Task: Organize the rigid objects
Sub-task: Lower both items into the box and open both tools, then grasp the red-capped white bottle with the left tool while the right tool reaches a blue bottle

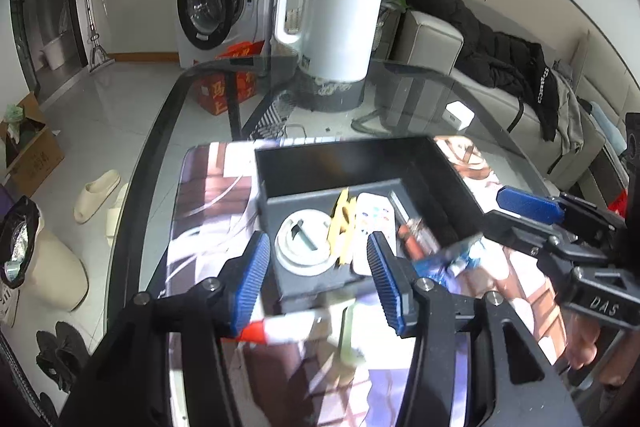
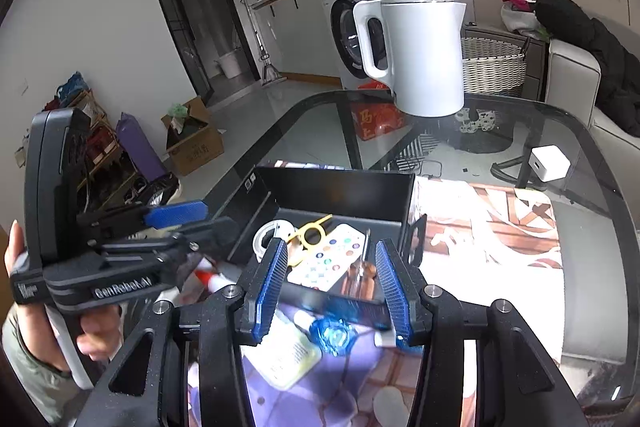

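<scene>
Both grippers hang above the near edge of the black box (image 2: 340, 187), jaws parted and empty. The left gripper (image 1: 316, 275) sits directly over a red-capped marker (image 1: 280, 331), which lies loose on the printed mat (image 1: 200, 211) just outside the box, its long axis running across the jaw gap rather than along it. The right gripper (image 2: 332, 291) hovers over a blue toy (image 2: 330, 337), also on the mat. Judgement: the left is nearer the marker; its wrist needs turning to span the barrel.
</scene>
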`<state>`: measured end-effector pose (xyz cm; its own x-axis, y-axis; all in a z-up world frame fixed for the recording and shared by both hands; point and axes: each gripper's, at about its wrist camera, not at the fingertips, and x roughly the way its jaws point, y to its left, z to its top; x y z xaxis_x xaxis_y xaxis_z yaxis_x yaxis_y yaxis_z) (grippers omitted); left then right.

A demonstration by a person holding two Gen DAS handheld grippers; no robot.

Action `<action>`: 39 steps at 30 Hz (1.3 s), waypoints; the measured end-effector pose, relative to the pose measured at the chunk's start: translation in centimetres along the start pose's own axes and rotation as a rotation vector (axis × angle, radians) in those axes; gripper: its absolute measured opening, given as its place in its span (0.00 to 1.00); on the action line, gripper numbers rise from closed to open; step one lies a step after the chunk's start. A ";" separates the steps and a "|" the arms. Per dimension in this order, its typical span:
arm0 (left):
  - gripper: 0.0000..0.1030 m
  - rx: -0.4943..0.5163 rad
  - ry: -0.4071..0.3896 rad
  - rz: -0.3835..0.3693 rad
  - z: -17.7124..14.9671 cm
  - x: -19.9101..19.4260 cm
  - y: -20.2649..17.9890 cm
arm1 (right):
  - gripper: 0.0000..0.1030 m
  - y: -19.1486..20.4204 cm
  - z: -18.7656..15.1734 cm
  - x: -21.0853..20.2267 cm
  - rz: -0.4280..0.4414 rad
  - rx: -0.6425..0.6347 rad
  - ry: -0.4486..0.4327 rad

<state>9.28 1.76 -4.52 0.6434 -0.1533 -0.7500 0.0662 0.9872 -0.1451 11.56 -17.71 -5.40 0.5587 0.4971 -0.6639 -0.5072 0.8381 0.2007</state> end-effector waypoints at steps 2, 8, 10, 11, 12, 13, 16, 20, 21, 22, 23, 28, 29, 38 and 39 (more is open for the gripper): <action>0.49 -0.001 0.025 0.000 -0.6 0.2 0.2 | 0.46 -0.1 -0.5 0.1 0.001 -0.003 0.021; 0.49 0.050 0.097 0.013 -2.5 1.2 0.3 | 0.46 -0.1 -1.8 0.4 0.004 -0.022 0.081; 0.49 0.063 0.118 0.011 -3.0 1.6 0.5 | 0.46 -0.4 -2.0 0.1 -0.001 -0.019 0.086; 0.49 0.069 0.128 0.008 -3.2 1.8 0.5 | 0.46 -0.9 -2.2 0.1 0.000 0.003 0.093; 0.49 0.077 0.141 0.006 -3.4 2.0 0.7 | 0.46 -1.3 -2.4 0.1 0.003 0.021 0.102; 0.50 0.081 0.149 0.008 -3.5 2.2 0.8 | 0.46 -1.8 -2.5 0.1 0.005 0.039 0.113; 0.56 0.069 0.181 0.012 -4.0 3.0 1.5 | 0.46 -3.3 -3.0 0.5 -0.006 0.078 0.148; 0.61 0.055 0.207 -0.004 -4.1 4.0 1.9 | 0.46 -5.0 -3.9 2.2 -0.054 0.083 0.202; 0.62 0.046 0.212 -0.014 -4.1 4.2 1.9 | 0.46 -5.4 -4.1 2.6 -0.059 0.090 0.212; 0.63 0.036 0.216 -0.022 -4.0 4.3 1.9 | 0.46 -5.8 -4.2 3.0 -0.056 0.103 0.218; 0.63 0.028 0.216 -0.028 -3.9 4.4 2.0 | 0.46 -6.2 -4.3 3.3 -0.047 0.116 0.219; 0.62 0.046 0.229 -0.038 -3.9 4.8 1.1 | 0.46 -5.8 -4.3 3.9 -0.037 0.079 0.220; 0.60 0.052 0.236 -0.035 -4.0 4.9 0.9 | 0.46 -5.7 -4.3 4.0 -0.034 0.069 0.224; 0.25 0.119 0.267 -0.012 -5.0 4.6 -0.7 | 0.33 -3.5 -6.1 4.1 0.026 0.035 0.309; 0.22 0.121 0.268 -0.012 -5.1 4.6 -0.7 | 0.32 -3.2 -6.4 3.9 0.032 0.023 0.315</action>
<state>8.32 0.11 -11.17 0.4183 -0.1549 -0.8950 0.1737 0.9808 -0.0886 11.16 -19.84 -13.24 0.3101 0.4327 -0.8465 -0.5047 0.8295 0.2391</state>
